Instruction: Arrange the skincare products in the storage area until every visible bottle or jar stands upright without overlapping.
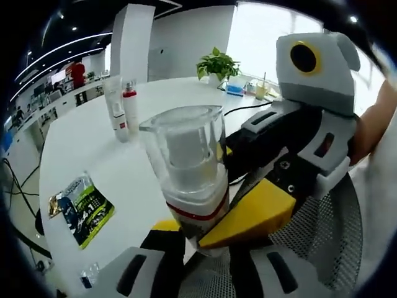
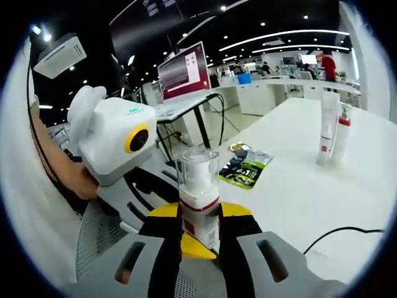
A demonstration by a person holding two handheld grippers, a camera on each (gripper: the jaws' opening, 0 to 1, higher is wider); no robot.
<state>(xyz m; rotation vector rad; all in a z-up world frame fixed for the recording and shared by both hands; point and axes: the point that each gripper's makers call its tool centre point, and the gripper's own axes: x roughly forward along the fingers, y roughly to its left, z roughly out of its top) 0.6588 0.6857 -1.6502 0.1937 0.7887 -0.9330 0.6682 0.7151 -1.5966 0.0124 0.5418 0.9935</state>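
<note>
A small white bottle (image 1: 186,155) with a clear square cap and a red band is held upright in the air above the white table's (image 1: 93,149) near edge. My left gripper (image 1: 198,241) grips its base between black and yellow jaws. My right gripper (image 1: 245,208) reaches in from the right, its yellow finger pressed against the same base. In the right gripper view the bottle (image 2: 198,186) stands between the right gripper's (image 2: 200,218) jaws, and the left gripper (image 2: 152,186) comes in from the left. A white tube (image 1: 114,105) and a red-capped bottle (image 1: 129,107) stand upright together farther back.
A green sachet (image 1: 80,208) lies flat near the table edge, a small clear packet (image 1: 90,274) closer still. A black cable (image 2: 338,234) runs across the table (image 2: 298,186). A potted plant (image 1: 217,64) and cups sit at the far side. A mesh chair (image 1: 322,233) is below the grippers.
</note>
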